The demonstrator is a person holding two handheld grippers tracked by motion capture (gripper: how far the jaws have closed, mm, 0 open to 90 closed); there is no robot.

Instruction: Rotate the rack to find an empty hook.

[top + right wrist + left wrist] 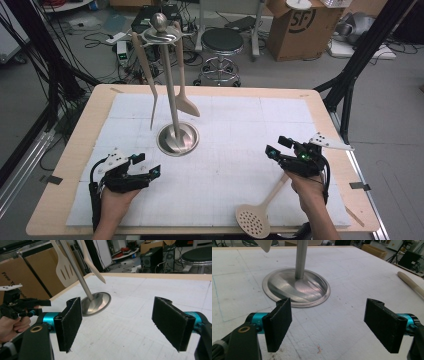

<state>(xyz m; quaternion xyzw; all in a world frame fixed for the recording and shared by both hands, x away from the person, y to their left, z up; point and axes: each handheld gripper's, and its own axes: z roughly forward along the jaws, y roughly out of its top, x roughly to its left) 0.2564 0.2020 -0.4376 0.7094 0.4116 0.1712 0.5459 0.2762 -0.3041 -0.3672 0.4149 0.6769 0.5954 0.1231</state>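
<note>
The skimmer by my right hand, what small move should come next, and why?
Probably lower the right claw back onto the skimmer's handle. Its jaws stand open, holding nothing, and the skimmer lies flat near the table's front edge while the other utensils hang on the utensil stand.
</note>
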